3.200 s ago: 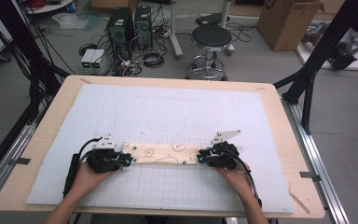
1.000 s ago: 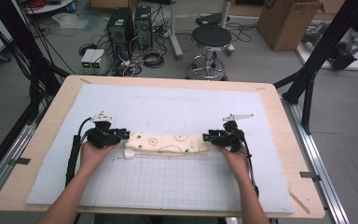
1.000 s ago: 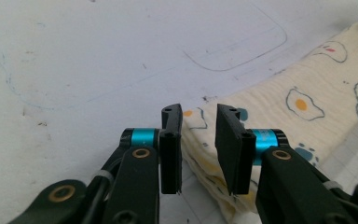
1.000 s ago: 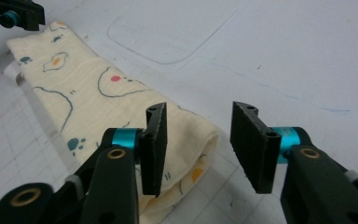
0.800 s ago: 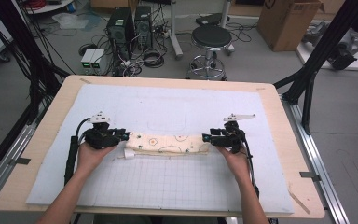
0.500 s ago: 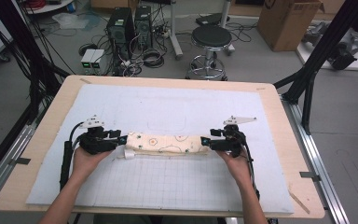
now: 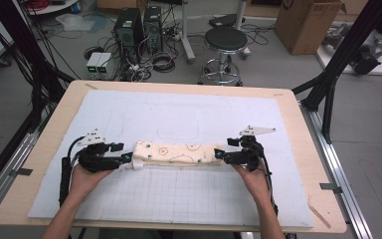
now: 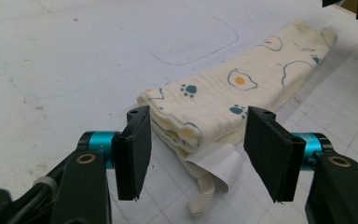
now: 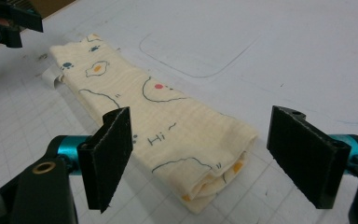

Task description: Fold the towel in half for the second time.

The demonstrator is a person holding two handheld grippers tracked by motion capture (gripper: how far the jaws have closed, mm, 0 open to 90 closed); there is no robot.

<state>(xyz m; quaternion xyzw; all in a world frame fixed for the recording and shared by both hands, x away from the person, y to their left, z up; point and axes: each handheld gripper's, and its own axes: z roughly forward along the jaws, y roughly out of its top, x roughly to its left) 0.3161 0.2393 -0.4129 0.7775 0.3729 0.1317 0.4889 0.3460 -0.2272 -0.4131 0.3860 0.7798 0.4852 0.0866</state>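
Left gripper (image 8: 193, 154), jaws spread apart and just having been opening, with the near end of the folded cloth (image 8: 233, 98) lying between them untouched by either pad; a white label (image 8: 216, 163) and a woven loop (image 8: 204, 198) protrude from that end. Right gripper (image 9: 200, 158), jaws likewise parted and just having been opening, flanking the opposite end of the cloth without contact. In the high view, left gripper (image 7: 128, 158) and right gripper (image 7: 218, 154) face each other across the cloth (image 7: 176, 153), which lies released as a long, narrow cream strip, printed with eggs and paw marks, on the white mat (image 7: 179, 199) covering the tabletop (image 7: 293, 114). Stool (image 7: 224, 42) and computer towers (image 7: 139, 25) stand on the floor beyond.
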